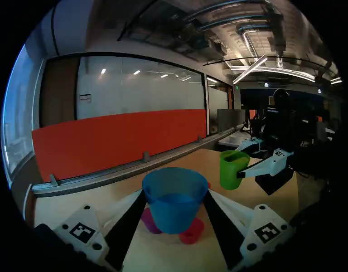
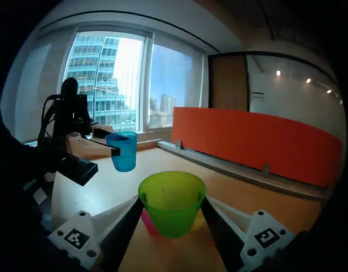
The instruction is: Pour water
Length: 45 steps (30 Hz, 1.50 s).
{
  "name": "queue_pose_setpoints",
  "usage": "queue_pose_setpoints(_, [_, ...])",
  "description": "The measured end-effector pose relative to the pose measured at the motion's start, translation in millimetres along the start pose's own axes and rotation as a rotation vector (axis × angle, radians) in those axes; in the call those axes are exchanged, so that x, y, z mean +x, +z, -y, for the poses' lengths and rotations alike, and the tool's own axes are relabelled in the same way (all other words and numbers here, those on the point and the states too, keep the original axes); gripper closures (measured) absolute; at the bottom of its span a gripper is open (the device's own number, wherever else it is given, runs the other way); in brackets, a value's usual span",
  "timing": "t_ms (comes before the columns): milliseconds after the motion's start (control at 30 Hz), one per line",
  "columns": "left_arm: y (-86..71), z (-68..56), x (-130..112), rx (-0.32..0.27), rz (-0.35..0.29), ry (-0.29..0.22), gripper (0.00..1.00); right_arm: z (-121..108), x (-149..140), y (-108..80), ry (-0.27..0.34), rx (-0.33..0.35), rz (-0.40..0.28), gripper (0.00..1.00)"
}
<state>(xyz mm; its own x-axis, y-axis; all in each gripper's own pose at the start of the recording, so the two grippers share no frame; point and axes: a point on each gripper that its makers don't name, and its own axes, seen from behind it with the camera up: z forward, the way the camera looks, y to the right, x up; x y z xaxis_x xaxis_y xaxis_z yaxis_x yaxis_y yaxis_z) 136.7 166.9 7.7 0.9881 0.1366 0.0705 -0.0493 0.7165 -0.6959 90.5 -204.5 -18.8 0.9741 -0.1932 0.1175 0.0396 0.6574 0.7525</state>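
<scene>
Left claw (image 1: 175, 197) is closed partway on the blue cup (image 1: 174, 206), both fingers pressing its sides just under the rim. The cup is upright and off the desk (image 1: 199, 158). A darker band shows thru the wall, prob. the water level, approx. halfway up.

Right claw (image 2: 172, 203) grips the green cup (image 2: 172, 206) the same way, also upright, and it looks empty inside. From the left gripper view the green cup (image 1: 232, 168) sits right of the blue cup and farther back, clearly apart from it.

Risks as I see them:
- The gap. If I tip the blue cup w/o closing in first, the water lands on the desk.
- Taper. Both cups narrow downward, so I reckon a pinch near the rim can let the blue cup slide or spin once it's tilted.
- Squeezing harder may dent the thin plastic and slop water over the rim.
- Fisheye depth is poor, so I could knock rim on rim or overshoot the mouth.
- A purple cup (image 1: 150, 221) and a red cup (image 1: 192, 230) sit on the desk right below the blue cup, so any drip or drop hits them.
</scene>
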Motion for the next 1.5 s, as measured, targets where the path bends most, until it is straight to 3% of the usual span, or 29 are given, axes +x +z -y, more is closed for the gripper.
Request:
queue_pose_setpoints(433, [5.7,3.5,10,0.017,-0.028,0.044,0.14,4,8,5.6,0.006,0.032,-0.022,0.11])
queue_pose_setpoints(967, [9.5,6.6,39,0.058,-0.071,0.17,0.14,20,11,17.6,0.007,0.095,-0.03,0.11])
queue_pose_setpoints(1500, [16.7,-2.3,63,0.071,-0.085,0.327,0.14,42,8,25.2,-0.01,0.165,-0.031,0.11])
